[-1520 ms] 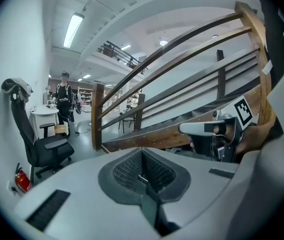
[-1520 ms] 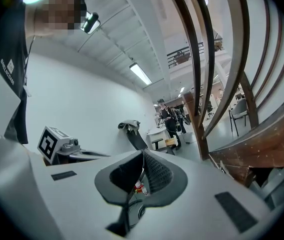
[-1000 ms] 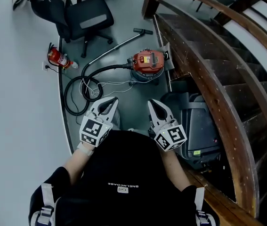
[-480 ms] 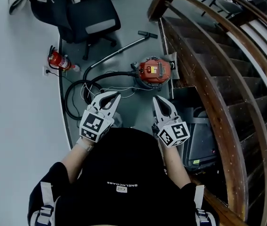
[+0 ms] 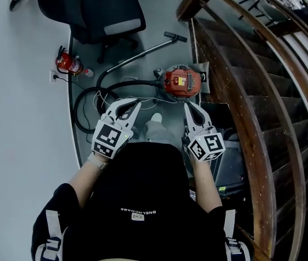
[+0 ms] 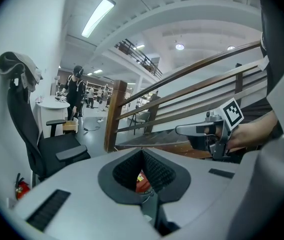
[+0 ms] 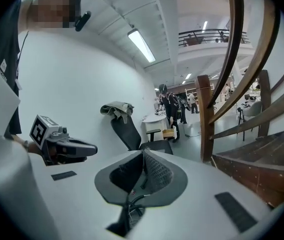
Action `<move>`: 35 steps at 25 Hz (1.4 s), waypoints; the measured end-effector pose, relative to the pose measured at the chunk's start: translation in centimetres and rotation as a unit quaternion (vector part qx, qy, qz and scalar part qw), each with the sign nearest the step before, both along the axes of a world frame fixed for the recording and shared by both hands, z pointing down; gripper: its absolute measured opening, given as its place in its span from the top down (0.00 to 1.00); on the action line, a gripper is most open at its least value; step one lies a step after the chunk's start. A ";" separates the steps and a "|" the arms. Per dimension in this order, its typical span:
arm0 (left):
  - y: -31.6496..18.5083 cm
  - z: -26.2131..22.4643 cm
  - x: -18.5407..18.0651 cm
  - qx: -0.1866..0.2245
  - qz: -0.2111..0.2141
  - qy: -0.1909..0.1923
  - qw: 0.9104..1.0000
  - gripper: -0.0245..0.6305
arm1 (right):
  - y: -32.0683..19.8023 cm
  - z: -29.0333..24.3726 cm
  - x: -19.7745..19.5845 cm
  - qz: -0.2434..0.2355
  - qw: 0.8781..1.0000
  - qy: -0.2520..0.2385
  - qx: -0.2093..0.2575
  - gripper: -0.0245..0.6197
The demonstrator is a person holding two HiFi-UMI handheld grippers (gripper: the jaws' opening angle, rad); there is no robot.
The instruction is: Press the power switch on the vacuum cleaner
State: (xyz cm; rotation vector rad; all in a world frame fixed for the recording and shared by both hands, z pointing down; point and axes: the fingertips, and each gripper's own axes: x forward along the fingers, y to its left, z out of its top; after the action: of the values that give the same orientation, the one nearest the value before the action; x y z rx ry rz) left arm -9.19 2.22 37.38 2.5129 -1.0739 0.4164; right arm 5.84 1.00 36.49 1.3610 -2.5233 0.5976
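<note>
Vacuum cleaner (image 5: 182,82), one red canister, sits on the grey floor at 12 o'clock from the right gripper (image 5: 190,110), tight against the foot of the wooden staircase (image 5: 251,91), which walls off everything from 1 to 5 o'clock. Its black hose (image 5: 91,105) coils at 10 o'clock beside the left gripper (image 5: 132,105). One office chair (image 5: 107,15) and one fire extinguisher (image 5: 67,64) stand at 11 o'clock. Open floor lies between hose and canister. Both grippers' jaw tips meet, holding nothing.
</note>
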 end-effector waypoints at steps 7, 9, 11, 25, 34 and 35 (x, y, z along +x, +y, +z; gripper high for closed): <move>-2.9 0.8 0.6 -0.006 -0.022 -0.011 1.000 0.94 | -3.3 3.0 0.9 -0.037 0.998 0.034 -0.028 0.92; -3.4 1.0 1.2 -0.007 -0.028 -0.016 0.999 0.94 | -4.2 3.7 1.5 -0.048 0.997 0.037 -0.036 0.92; -4.0 1.3 1.8 -0.010 -0.036 -0.019 0.999 0.94 | -5.1 4.8 2.2 -0.058 0.996 0.042 -0.045 0.92; -6.8 5.9 5.2 -0.056 -0.098 -0.057 0.992 0.94 | -11.0 18.2 7.8 -0.115 0.979 0.101 -0.136 0.92; -8.5 9.7 6.9 -0.084 -0.127 -0.074 0.986 0.94 | -14.0 28.6 10.4 -0.138 0.962 0.146 -0.185 0.92; -8.5 10.2 7.1 -0.089 -0.129 -0.076 0.985 0.94 | -14.2 29.8 10.5 -0.140 0.960 0.151 -0.189 0.92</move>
State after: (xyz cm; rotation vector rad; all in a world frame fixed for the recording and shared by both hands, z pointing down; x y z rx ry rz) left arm -2.13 -6.25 47.54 2.1790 -1.3380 0.6064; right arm 16.37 -13.18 66.27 0.8663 -2.1600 0.7067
